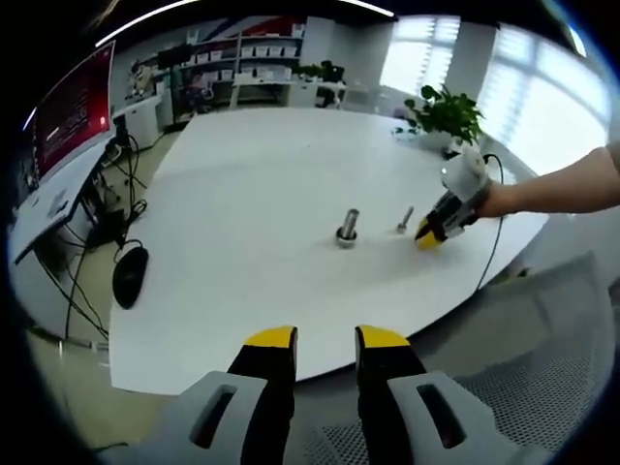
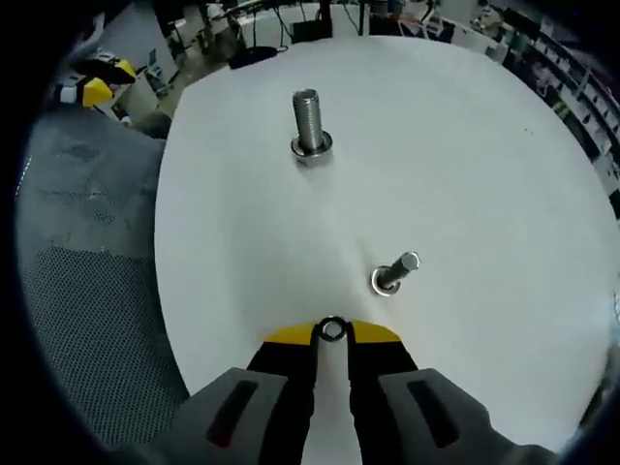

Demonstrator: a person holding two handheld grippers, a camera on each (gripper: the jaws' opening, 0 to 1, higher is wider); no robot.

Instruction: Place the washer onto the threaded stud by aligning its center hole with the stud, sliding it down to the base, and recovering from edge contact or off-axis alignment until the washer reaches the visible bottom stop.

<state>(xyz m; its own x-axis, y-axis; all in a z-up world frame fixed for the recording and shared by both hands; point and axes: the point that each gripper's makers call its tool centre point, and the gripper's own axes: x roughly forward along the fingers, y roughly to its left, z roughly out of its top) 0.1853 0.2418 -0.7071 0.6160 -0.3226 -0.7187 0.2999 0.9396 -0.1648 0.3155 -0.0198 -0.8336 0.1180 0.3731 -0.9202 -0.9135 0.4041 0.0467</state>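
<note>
My right claw (image 2: 332, 332) is clamped on the little washer (image 2: 332, 329), my left claw (image 1: 325, 339) is apart, and a tilted washer could catch on the small stud (image 2: 397, 272).

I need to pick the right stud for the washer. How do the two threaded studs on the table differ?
The large stud is thicker and taller than the small stud. In the right gripper view the large stud stands farther from the right gripper, the small stud close to it. The large stud looks upright; the small stud appears tilted, though the fisheye may exaggerate this. Both are grey metal, stand on the white table, and have a ring-like base.
</note>
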